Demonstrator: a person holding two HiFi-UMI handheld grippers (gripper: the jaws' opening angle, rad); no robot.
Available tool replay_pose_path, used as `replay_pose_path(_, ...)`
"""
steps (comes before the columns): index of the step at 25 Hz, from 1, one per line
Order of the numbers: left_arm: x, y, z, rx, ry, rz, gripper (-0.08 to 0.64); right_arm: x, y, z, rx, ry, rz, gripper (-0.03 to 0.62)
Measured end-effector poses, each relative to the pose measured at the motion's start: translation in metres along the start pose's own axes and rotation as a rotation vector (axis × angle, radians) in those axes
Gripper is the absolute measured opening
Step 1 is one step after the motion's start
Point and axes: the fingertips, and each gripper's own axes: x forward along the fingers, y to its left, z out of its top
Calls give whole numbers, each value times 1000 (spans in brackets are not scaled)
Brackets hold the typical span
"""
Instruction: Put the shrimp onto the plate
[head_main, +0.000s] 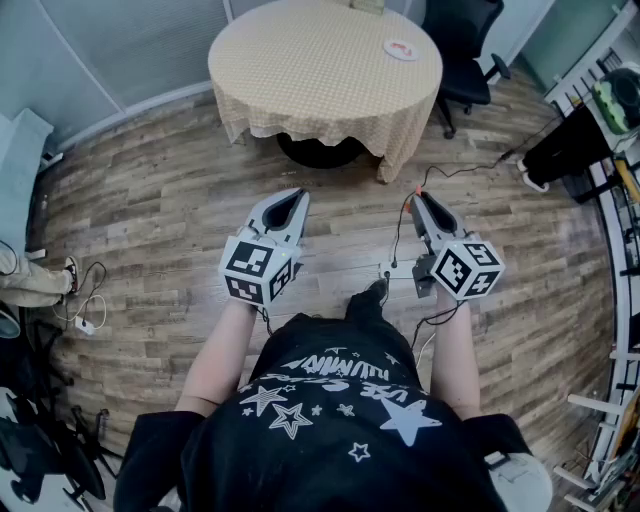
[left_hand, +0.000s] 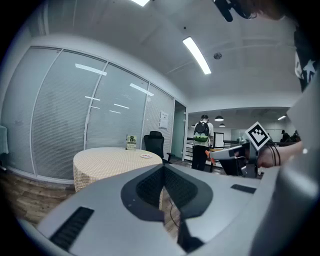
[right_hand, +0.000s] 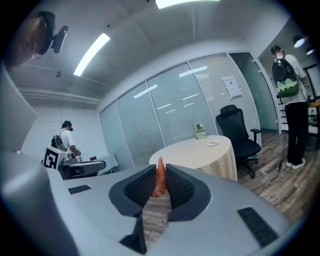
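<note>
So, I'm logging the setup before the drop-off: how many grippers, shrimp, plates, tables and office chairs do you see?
grippers: 2, the left gripper and the right gripper
shrimp: 1, clamped in the right gripper
plate: 1
table: 1
office chair: 1
Total: 6

only the upper part of the shrimp (right_hand: 160, 179) shows in the right gripper view; its lower end is covered by the pads of the right gripper (right_hand: 159, 172), whose jaws press it from both sides. in the head view it is a tiny orange speck, too small to make out. the plate (head_main: 400, 48) on the round surface (head_main: 300, 80) is too small to tell what marks it. the top of the head view cuts off the surface's far edge and the sign (head_main: 368, 5). in the left gripper view the left gripper (left_hand: 163, 167) hides the surface's near side.
</note>
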Motion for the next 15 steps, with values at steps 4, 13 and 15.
replay_pose_path(4,-5,11,3,-3,-4,7,6,13,16,-1,-11,10,15,69)
replay_pose_path(13,-10,19,-1,-7,7,10,6,24,26,-10,-19,32,17,69)
replay_pose_path(15,-12,21,-3,-15,11,12,6,23,28,-12,-17,34,15,69)
